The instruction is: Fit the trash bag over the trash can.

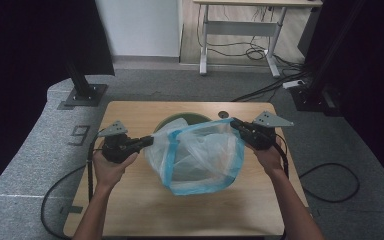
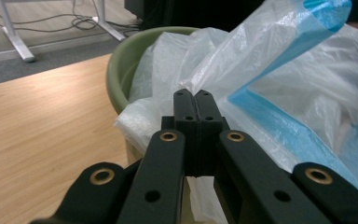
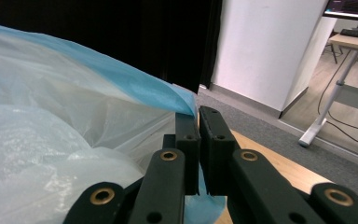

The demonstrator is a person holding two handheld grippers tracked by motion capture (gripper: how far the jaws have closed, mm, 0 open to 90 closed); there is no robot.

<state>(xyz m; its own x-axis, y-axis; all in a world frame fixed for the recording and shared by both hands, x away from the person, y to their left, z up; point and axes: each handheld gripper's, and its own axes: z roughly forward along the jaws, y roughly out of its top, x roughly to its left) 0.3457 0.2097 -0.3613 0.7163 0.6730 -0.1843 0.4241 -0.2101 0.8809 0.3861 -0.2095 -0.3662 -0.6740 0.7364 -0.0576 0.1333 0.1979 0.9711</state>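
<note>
A translucent white plastic bag with a blue rim is stretched wide over a round green bin on the wooden table. My left gripper is shut on the bag's left edge. My right gripper is shut on the blue rim at the right. In the left gripper view the jaws are pressed together, with the bag's film at their tips and the bin's rim just behind. In the right gripper view the blue rim of the bag runs in between the closed jaws.
Beyond the table lies grey carpet with two black stand bases, one at the left and one at the right. A desk with white legs stands at the back, with cables under it. A cable loop lies at the right.
</note>
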